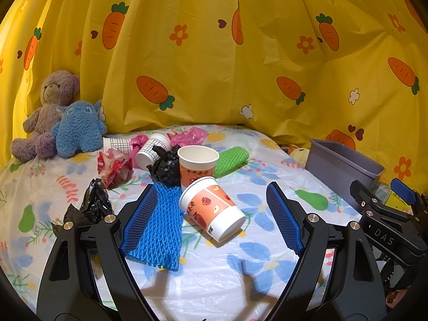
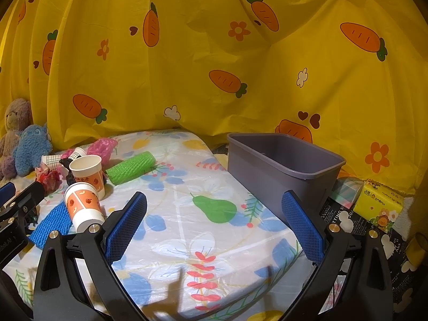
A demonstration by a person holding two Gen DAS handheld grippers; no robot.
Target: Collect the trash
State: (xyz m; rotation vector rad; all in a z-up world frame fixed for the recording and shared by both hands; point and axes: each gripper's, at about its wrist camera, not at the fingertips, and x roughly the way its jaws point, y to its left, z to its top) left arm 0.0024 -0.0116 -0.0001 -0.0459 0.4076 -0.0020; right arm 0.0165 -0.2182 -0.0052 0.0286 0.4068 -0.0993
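Note:
Trash lies on the flower-print sheet. A tipped orange paper cup [image 1: 211,208] rests between the wide-apart fingers of my open left gripper [image 1: 212,195], and neither pad touches it. A blue foam net [image 1: 157,227] lies by the left finger. Behind stand an upright orange cup [image 1: 198,164], a crumpled black bag [image 1: 164,165], a green foam net [image 1: 231,160], a red wrapper [image 1: 115,167] and a grid-print cup [image 1: 151,149]. My right gripper [image 2: 214,198] is open over bare sheet, its right finger close to the grey bin [image 2: 281,165].
Two plush toys [image 1: 61,123] sit at the back left against the yellow carrot curtain [image 1: 214,53]. Another black bag [image 1: 91,206] lies left of my left gripper. Pink bags [image 1: 190,136] lie at the back. A yellow tissue pack [image 2: 382,203] sits right of the bin.

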